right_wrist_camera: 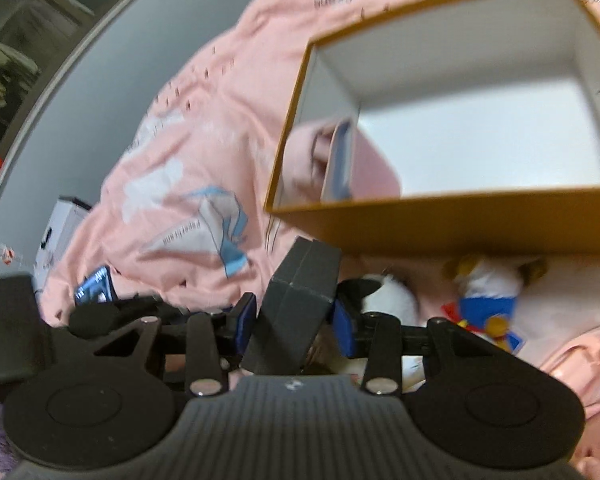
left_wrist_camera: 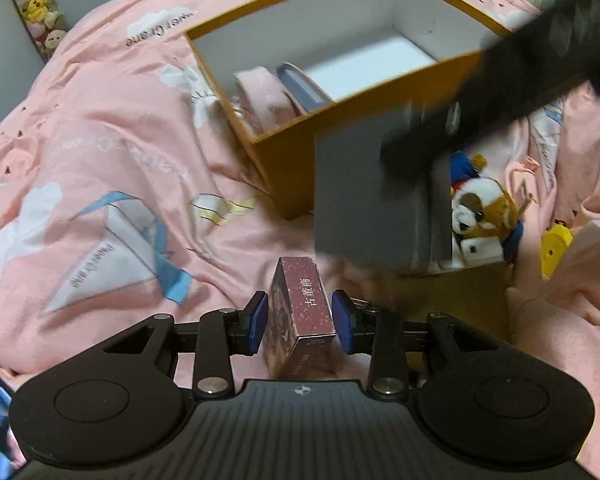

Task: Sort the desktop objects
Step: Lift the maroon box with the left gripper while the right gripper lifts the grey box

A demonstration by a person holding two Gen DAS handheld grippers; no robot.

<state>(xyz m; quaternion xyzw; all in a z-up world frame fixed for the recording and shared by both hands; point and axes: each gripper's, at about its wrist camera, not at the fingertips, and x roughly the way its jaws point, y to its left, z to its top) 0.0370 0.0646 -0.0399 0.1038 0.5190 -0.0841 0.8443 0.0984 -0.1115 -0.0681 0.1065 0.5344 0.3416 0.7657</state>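
Observation:
My left gripper (left_wrist_camera: 300,317) points down at the pink bedspread, its blue pads (left_wrist_camera: 259,317) pressed on both sides of a small maroon carton (left_wrist_camera: 300,300) with white characters. In the right wrist view my right gripper (right_wrist_camera: 294,317) is shut on a dark grey box (right_wrist_camera: 300,292), held tilted just in front of the orange storage box (right_wrist_camera: 460,216). The left wrist view shows the same grey box (left_wrist_camera: 364,196) lifted and blurred, under the dark right gripper (left_wrist_camera: 420,148), beside the orange box (left_wrist_camera: 292,160). A pink pouch (left_wrist_camera: 264,96) and a blue flat item (left_wrist_camera: 300,88) lie inside the orange box.
A brown-and-white plush dog (left_wrist_camera: 480,208) and a blue-and-white plush (right_wrist_camera: 484,292) lie right of the orange box. A yellow item (left_wrist_camera: 554,248) and a brown cardboard piece (left_wrist_camera: 460,300) are nearby. A lit phone (right_wrist_camera: 94,286) rests on the bedspread at left, a white carton (right_wrist_camera: 60,232) beyond it.

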